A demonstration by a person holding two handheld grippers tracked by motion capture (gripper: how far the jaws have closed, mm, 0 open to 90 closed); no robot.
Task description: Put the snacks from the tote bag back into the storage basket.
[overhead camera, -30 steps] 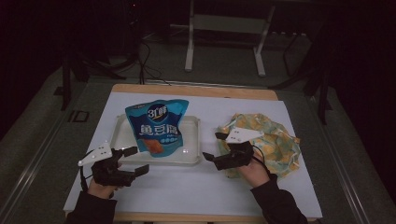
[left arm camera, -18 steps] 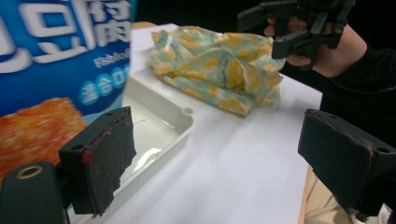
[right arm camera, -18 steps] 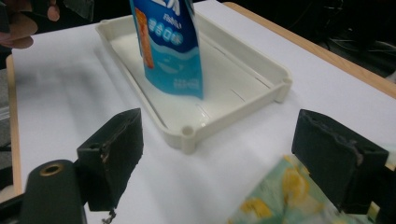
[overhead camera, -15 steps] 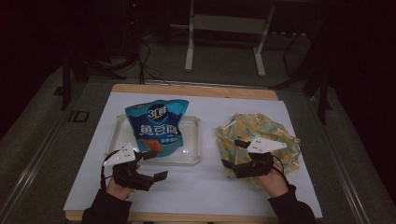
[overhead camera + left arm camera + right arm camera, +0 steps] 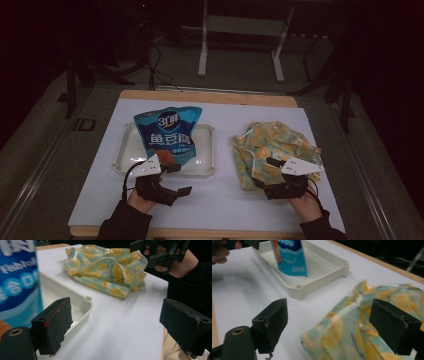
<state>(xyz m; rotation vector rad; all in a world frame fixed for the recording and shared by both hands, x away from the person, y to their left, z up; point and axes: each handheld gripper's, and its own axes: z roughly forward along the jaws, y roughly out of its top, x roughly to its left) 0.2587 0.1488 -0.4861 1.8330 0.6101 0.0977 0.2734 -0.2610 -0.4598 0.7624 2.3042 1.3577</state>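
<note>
On the white table sheet (image 5: 215, 200) we've got a cream tray (image 5: 206, 165) left of centre, w/ a blue snack bag (image 5: 167, 132) lying in it, top end sticking out past the far rim. Right of the tray, apart from it, sits a crumpled yellow-green patterned cloth (image 5: 272, 145). Our left gripper (image 5: 175, 182) is at the near edge, just in front of the tray's near rim, jaws spread wide, nothing betw. them; in the left gripper view the tray corner (image 5: 87, 300) is just ahead and the cloth (image 5: 107, 267) further off. Our right gripper (image 5: 262, 175) is over the cloth's near edge, jaws also spread, gripping nothing; in the right gripper view the cloth (image 5: 367, 322) lies betw. the pads, touching or not we can't tell.
</note>
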